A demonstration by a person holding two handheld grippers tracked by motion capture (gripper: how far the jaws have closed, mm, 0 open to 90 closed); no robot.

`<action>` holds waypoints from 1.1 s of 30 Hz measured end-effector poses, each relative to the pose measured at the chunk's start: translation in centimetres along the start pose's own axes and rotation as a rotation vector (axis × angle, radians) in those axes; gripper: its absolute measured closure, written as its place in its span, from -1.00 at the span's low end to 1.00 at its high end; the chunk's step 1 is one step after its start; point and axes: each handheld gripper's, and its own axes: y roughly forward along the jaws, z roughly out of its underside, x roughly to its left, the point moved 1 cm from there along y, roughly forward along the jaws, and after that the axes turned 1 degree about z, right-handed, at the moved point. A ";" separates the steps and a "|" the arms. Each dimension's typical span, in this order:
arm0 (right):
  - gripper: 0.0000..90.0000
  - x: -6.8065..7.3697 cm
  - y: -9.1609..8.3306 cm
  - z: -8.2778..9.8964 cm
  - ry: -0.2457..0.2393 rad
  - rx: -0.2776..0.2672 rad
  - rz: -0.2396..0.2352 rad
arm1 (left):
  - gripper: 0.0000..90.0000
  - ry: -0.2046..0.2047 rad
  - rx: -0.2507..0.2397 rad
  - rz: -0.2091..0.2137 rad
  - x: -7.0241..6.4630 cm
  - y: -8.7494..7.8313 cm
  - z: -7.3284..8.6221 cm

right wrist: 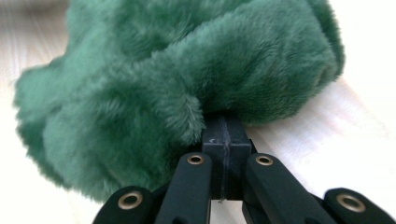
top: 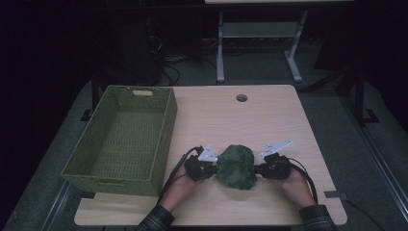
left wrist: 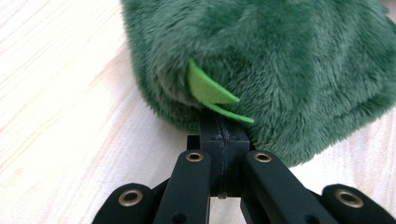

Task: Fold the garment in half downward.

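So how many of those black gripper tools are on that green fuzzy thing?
2. The left gripper pinches the plush on its left side, the right gripper on its right, both with jaws closed on the fur, near the table's front edge.

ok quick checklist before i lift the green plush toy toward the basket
1. Left gripper shut at the green plush toy, by its light green felt tag: ok.
2. Right gripper shut at the toy's other side: ok.
3. How much fur each pinch has: cannot tell.
4. Green woven basket open, nothing inside: ok.
5. Wooden table bare between toy and basket: ok.
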 end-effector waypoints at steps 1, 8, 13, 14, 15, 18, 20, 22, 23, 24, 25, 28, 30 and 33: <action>1.00 0.2 -0.1 0.1 -0.003 -0.002 0.002 | 0.99 -0.002 0.001 0.005 0.1 -0.1 0.1; 0.78 0.4 -2.1 0.9 0.017 -0.094 0.097 | 0.87 -0.026 -0.015 0.007 0.5 -1.2 0.6; 0.27 -0.6 -3.9 3.2 0.090 -0.156 0.189 | 0.62 -0.021 -0.012 0.005 0.3 -2.2 0.6; 0.16 -0.8 -4.1 3.6 0.098 -0.155 0.207 | 0.54 -0.021 -0.011 0.004 0.2 -2.3 0.6; 0.07 -0.9 -4.3 4.1 0.104 -0.154 0.227 | 0.47 -0.020 -0.010 -0.003 0.1 -2.4 0.6; -0.19 -1.1 -4.6 5.1 0.114 -0.148 0.272 | 0.26 -0.017 -0.009 -0.009 -0.1 -2.7 0.5; -0.29 -1.3 -4.5 5.7 0.128 -0.127 0.287 | 0.08 -0.017 -0.002 -0.002 -0.2 -2.9 0.3; -0.41 -1.4 -4.3 6.2 0.132 -0.105 0.311 | -0.05 -0.013 0.002 0.005 -0.1 -3.1 0.2; -0.45 -1.5 -4.2 6.4 0.139 -0.086 0.328 | -0.12 -0.012 0.007 0.008 -0.2 -3.2 0.2; -0.52 -1.5 -4.0 6.6 0.139 -0.072 0.343 | -0.16 -0.008 0.004 0.007 -0.2 -3.3 0.1; -0.54 -1.6 -4.0 6.6 0.141 -0.079 0.343 | -0.18 -0.009 -0.002 0.008 -0.2 -3.4 0.0; -0.66 -1.7 -3.9 6.8 0.140 -0.090 0.346 | -0.25 -0.012 -0.015 0.013 -0.2 -3.8 -0.3; -0.70 -1.7 -3.7 6.8 0.140 -0.096 0.348 | -0.30 -0.008 -0.018 0.017 -0.1 -4.0 -0.5; -0.71 -1.7 -3.7 6.8 0.141 -0.096 0.348 | -0.37 0.003 -0.008 0.016 0.0 -4.1 -0.8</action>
